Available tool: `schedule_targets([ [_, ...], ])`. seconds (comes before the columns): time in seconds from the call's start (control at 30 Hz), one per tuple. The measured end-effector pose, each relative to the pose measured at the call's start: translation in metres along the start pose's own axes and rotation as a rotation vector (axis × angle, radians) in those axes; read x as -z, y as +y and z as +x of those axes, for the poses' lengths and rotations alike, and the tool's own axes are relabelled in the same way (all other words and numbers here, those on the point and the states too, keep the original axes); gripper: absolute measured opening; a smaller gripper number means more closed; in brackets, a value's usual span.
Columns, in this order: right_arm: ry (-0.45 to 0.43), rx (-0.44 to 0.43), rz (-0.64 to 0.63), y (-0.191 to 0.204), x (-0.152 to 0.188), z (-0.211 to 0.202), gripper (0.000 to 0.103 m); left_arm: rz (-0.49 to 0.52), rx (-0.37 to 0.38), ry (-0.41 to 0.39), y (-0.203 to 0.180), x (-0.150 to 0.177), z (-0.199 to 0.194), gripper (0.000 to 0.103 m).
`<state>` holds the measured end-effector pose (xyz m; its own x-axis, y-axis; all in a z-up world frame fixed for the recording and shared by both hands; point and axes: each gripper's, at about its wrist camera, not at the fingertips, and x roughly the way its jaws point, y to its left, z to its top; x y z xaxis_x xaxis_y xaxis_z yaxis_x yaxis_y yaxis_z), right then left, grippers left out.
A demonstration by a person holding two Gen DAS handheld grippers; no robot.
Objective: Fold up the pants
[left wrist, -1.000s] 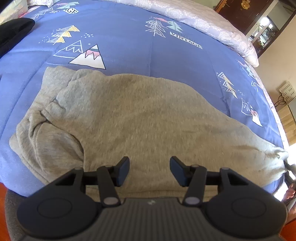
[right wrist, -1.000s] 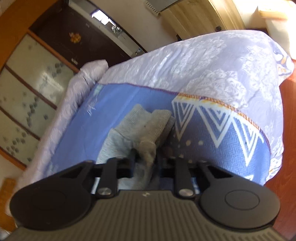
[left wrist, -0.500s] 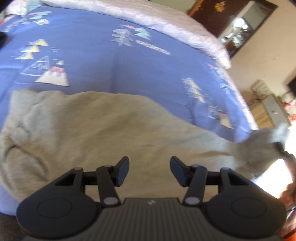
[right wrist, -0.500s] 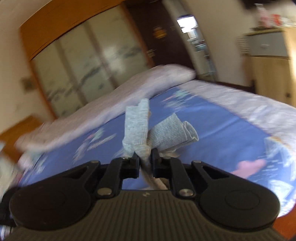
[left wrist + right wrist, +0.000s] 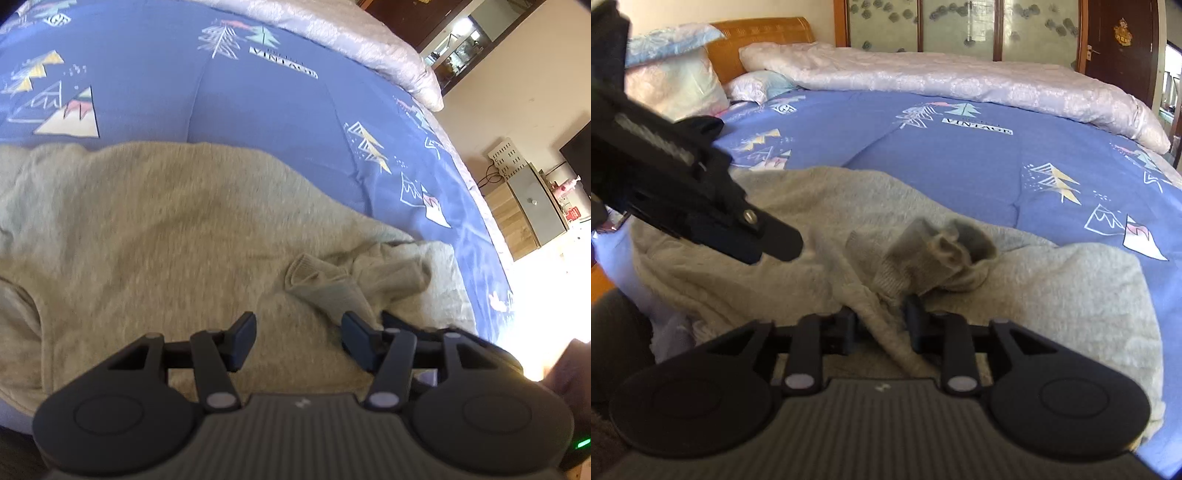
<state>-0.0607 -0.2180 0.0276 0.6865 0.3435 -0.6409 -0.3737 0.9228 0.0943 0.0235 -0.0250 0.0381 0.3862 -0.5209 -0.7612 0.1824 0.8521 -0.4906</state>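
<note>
Left wrist view: the grey pants (image 5: 155, 236) are spread over the blue bed cover (image 5: 266, 107), with the leg cuffs (image 5: 332, 280) flopped back on top. The left claw (image 5: 298, 341) hangs over the fabric, released, nothing in it.

Right wrist view: the right claw (image 5: 881, 326) has just been opening, loose around a fold of pants (image 5: 1052, 295) fabric running between its pads. The other claw (image 5: 764, 240) pokes in from the left.

A home bedroom: a bed (image 5: 960, 155) with pillows (image 5: 676, 85), wooden headboard (image 5: 761, 40) and wardrobe (image 5: 960, 26).
</note>
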Motion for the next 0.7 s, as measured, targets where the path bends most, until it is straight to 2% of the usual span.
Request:
schedule_targets([
  [0.03,-0.014,-0.055,0.036,-0.01,-0.001,-0.009,0.061,-0.002,0.005,0.006,0.0,0.0,0.002,0.054],
  [0.07,-0.038,-0.103,0.076,-0.02,0.0,-0.019,0.07,-0.003,0.01,0.012,-0.001,0.0,0.005,0.055],
  [0.2,-0.115,-0.143,0.167,-0.047,0.0,-0.047,0.072,-0.006,0.037,0.041,-0.005,-0.002,0.019,0.057],
  [0.33,-0.105,-0.122,0.252,-0.061,-0.004,-0.034,0.07,-0.034,0.051,0.051,-0.003,-0.002,0.023,0.057],
  [0.47,-0.1,-0.15,0.175,-0.038,-0.01,-0.016,0.07,-0.061,0.044,0.006,0.006,-0.005,0.01,0.058],
  [0.53,-0.089,-0.191,0.128,-0.027,-0.014,-0.002,0.07,-0.07,-0.026,-0.019,0.01,-0.007,0.005,0.06],
  [0.57,-0.084,-0.203,0.107,-0.023,-0.015,0.004,0.072,-0.079,-0.033,-0.021,0.015,-0.008,0.004,0.062],
  [0.63,-0.046,-0.257,0.072,-0.012,-0.015,0.018,0.072,-0.132,0.01,0.001,0.025,-0.01,0.006,0.062],
  [0.7,-0.017,-0.279,0.02,-0.002,-0.014,0.023,0.072,-0.138,0.002,0.002,0.026,-0.011,0.007,0.062],
])
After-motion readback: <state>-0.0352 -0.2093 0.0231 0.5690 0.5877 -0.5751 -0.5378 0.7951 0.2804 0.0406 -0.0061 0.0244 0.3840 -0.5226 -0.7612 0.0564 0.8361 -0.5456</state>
